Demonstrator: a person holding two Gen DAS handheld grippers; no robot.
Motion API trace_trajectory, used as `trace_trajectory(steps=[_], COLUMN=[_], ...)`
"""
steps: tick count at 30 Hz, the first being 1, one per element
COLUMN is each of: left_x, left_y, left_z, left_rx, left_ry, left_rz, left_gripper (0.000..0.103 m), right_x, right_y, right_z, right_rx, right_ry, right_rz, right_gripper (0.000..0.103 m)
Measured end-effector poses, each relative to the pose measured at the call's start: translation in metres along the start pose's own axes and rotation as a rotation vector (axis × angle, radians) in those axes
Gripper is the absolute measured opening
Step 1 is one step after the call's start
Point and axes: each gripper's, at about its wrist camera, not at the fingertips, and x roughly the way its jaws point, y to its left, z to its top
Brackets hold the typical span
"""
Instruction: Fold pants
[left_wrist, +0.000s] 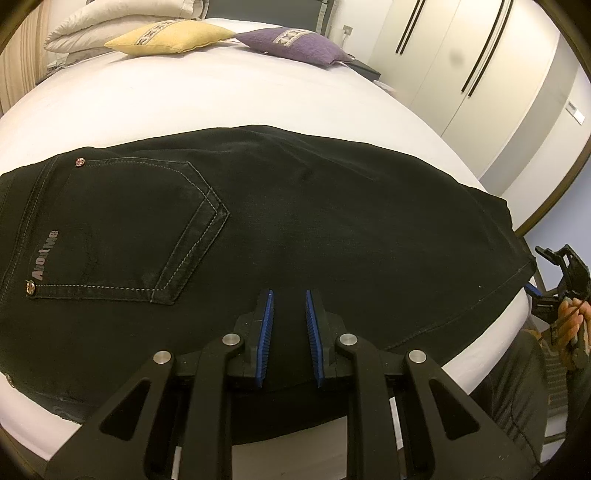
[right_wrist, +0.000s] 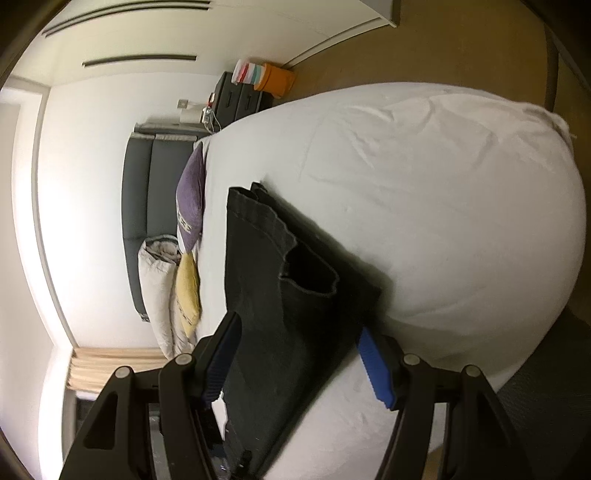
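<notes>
The left gripper (left_wrist: 289, 332) hovers over the near edge of the black pants (left_wrist: 295, 221) with its blue pads (left_wrist: 265, 332) drawn close together but not touching; a narrow slot stays between them, nothing is pinched in it, and the fabric below lies flat and undisturbed, so this gripper reads as idle rather than gripping. The right gripper (right_wrist: 299, 360) is rolled onto its side (its view shows the room turned a quarter) and its jaws stand wide apart, one pad on each side of the leg-end portion of the pants (right_wrist: 280, 295). The cloth sits between the pads without being pressed, which suggests a grasp being lined up at the hem end, not yet made. The pants lie lengthwise along the near edge of the white bed (left_wrist: 221, 96), seat side up, with a back pocket (left_wrist: 129, 229) and its lettering visible toward the left; the two hems (right_wrist: 266, 218) lie slightly staggered at the right end. This layout appears to suit a fold that carries the hems toward the waistband. Farther out, a yellow cushion (left_wrist: 170, 37), a purple cushion (left_wrist: 291, 44) and a rolled duvet (left_wrist: 122, 18) sit at the head of the bed, well apart from the work area.
</notes>
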Motion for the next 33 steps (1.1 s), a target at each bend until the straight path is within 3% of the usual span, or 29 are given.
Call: trace_trajectory(steps=[5, 8, 13, 20, 25, 33], left_x=[0.0, 0.0, 0.0, 0.001, 0.002, 0.007], left_y=[0.0, 0.001, 0.0, 0.002, 0.001, -0.019], left_z=[0.0, 0.0, 0.0, -0.001, 0.0, 0.007], left_rx=[0.0, 0.001, 0.0, 0.003, -0.005, 0.012], left_ry=[0.0, 0.001, 0.0, 0.002, 0.007, 0.023], left_rz=[0.0, 0.0, -0.001, -0.003, -0.006, -0.065], left_gripper=[0.017, 0.017, 0.017, 0.017, 0.017, 0.017], right_x=[0.005, 0.006, 0.007, 0.015, 0.021, 0.022], right_y=[-0.007, -0.015, -0.028, -0.016, -0.015, 0.002], right_z=[-0.001, -0.001, -0.003, -0.001, 0.002, 0.001], right_rx=[0.061, 0.12, 0.173, 0.109, 0.1, 0.023], right_ry=[-0.015, -0.029, -0.037, -0.015, -0.01, -0.04], right_rz=[0.039, 0.078, 0.114, 0.112, 0.088, 0.031], right_gripper=[0.062, 0.053, 0.029, 0.028, 0.009, 0.008])
